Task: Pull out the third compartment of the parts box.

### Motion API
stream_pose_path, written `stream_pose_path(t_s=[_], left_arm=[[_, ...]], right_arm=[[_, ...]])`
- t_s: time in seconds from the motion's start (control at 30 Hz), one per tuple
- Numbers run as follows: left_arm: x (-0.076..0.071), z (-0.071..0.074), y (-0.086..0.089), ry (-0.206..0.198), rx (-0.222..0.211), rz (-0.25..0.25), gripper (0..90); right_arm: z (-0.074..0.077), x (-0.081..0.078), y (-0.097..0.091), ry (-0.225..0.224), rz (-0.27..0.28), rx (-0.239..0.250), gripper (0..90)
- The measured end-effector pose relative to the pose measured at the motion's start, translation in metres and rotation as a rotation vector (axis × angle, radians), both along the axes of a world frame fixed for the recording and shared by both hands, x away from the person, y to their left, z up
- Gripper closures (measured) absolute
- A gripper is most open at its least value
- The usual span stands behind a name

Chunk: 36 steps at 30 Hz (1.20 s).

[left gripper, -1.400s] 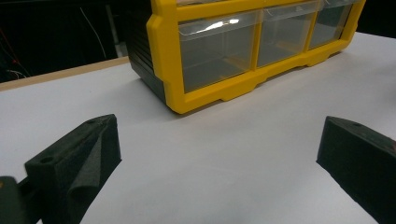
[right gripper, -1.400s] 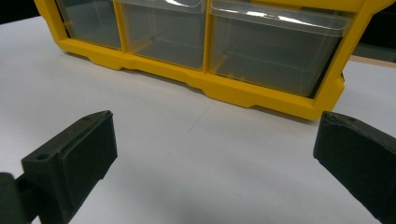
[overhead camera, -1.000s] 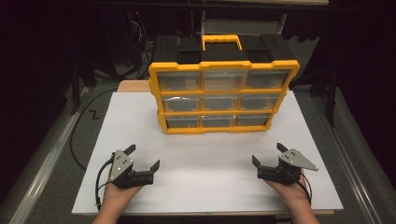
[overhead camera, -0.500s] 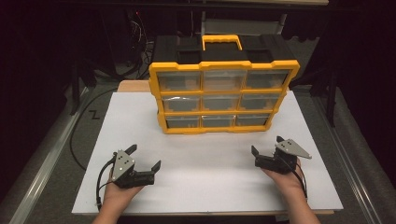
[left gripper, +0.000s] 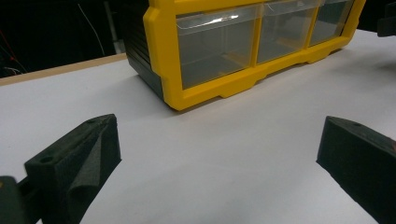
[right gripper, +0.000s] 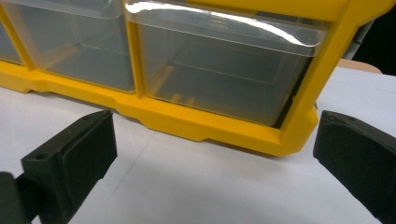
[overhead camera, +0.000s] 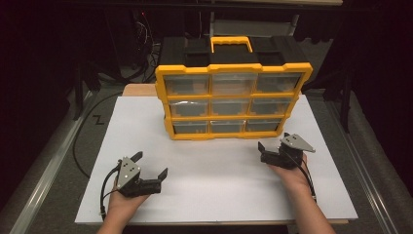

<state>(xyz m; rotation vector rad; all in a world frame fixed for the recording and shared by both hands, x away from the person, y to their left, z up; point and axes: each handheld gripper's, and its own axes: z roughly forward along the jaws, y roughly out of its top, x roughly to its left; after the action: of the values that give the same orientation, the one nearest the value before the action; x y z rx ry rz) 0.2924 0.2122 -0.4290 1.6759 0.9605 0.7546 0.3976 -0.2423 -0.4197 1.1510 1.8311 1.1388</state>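
Glossy yellow plastic frames the organizer (overhead camera: 234, 105); its drawers (right gripper: 219, 70) are clear, shiny plastic; the tabletop (overhead camera: 219, 180) is matt white.

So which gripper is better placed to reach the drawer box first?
Probably the right gripper: it sits open close to the drawer box, facing its bottom right drawer. The left gripper, also open, lies farther back on the white board.

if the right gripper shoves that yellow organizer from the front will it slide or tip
The yellow organizer stands upright on a narrow base, so a high push may tip it backward. Its clear drawers look empty, so it is probably light. A low push likely slides it.
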Motion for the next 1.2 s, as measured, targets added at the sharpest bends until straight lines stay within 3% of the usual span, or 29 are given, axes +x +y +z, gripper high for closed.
stream_pose_path(t_s=[0.4, 0.47, 0.73, 1.0, 1.03, 1.2], left_arm=[[0.001, 0.000, 0.000, 0.009, -0.005, 0.006, 0.4], [0.000, 0.000, 0.000, 0.009, -0.005, 0.004, 0.4], [0.000, 0.001, 0.001, 0.003, -0.018, -0.001, 0.9], [0.000, 0.001, 0.001, -0.001, -0.014, 0.000, 1.0], [0.000, 0.001, 0.001, -0.001, -0.013, 0.000, 0.9], [0.000, 0.001, 0.001, -0.001, -0.016, 0.000, 1.0]], right_arm=[[0.003, -0.017, 0.000, -0.033, 0.053, -0.056, 1.0], [0.000, -0.022, -0.002, -0.030, 0.052, -0.092, 0.9], [-0.004, -0.026, -0.014, -0.020, 0.027, -0.129, 0.9], [-0.008, -0.026, -0.010, -0.004, 0.061, -0.197, 1.0], [-0.009, -0.026, -0.007, -0.008, 0.073, -0.230, 1.0], [-0.010, -0.028, -0.001, -0.021, 0.087, -0.304, 1.0]])
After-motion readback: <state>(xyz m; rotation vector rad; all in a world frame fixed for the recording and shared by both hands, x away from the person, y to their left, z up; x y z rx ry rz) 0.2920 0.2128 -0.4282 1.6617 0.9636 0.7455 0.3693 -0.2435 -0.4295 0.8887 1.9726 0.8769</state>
